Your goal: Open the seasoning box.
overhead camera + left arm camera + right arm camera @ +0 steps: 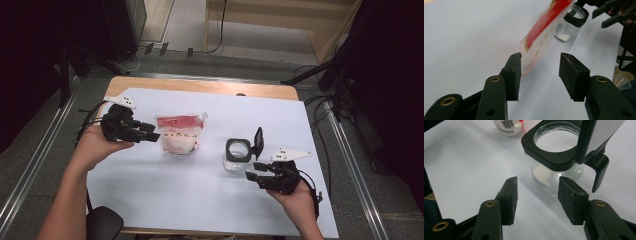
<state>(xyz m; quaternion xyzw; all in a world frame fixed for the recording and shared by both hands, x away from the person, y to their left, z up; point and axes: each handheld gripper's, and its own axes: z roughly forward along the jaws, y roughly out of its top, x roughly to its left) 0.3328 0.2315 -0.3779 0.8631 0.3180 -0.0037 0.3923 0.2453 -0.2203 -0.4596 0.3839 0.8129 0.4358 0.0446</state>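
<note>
From above, the left gripper [152, 135] sits at nine o'clock of the pouch [178, 133], and the right gripper [254, 171] at five o'clock of the jar [237, 154]. In the left gripper view, its jaws stand apart, the pouch just beyond one pad. In the right gripper view, its jaws gape empty before the jar, whose lid [596, 142] is flipped up.

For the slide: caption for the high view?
Left gripper reaches the red-and-white pouch; right gripper waits by the open jar.

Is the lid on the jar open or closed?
Open. The jar's black lid stands tipped up on its hinge beside the round mouth, and you can see straight down into the glass.
</note>
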